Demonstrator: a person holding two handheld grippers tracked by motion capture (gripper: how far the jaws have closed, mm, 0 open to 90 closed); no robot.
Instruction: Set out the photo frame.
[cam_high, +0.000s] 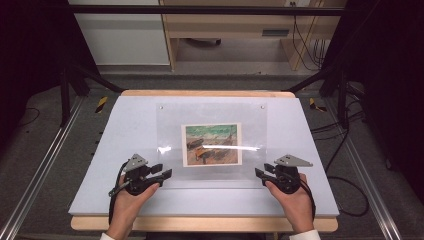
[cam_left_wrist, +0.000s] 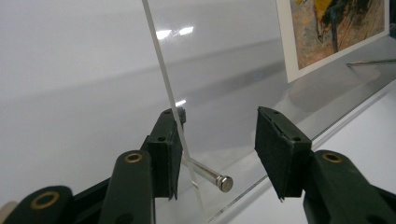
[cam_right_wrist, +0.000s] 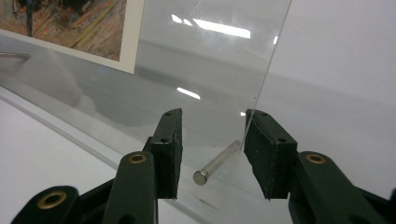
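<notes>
Dark curtains and steel rails flanked the pale grey worktop (cam_high: 100, 195), which stood on a wooden base before a light cabinet. At its middle lay a clear acrylic picture frame (cam_high: 170, 125) of two sheets, with a small white-bordered painted print (cam_high: 211, 144) of green and ochre tones sandwiched between them.

The left claw (cam_high: 161, 171) stood at the near left corner of the frame, the right claw (cam_high: 261, 172) at the near right corner. In the left gripper view the edge of the upper sheet (cam_left_wrist: 161, 70) ran up just beside the left-hand jaw, and a short silver metal standoff pin (cam_left_wrist: 212, 174) lay between the jaws with a gap on either side. In the right gripper view the second pin (cam_right_wrist: 217, 163) likewise lay between the jaws, clear of both pads. Both claws were therefore released, bracketing the pins and grasping nothing.

Judged step: taking hold of the two near corner pins, apparently to withdraw or seat them. The next move calls for closing squarely on each slim, smooth pin without nipping the sheet edge, then acting along the pin's axis. Two further fasteners (cam_high: 263, 106) sat at the far corners.

The acrylic was glossy, streaked with lamp reflections, and looked rigid but prone to slipping.
</notes>
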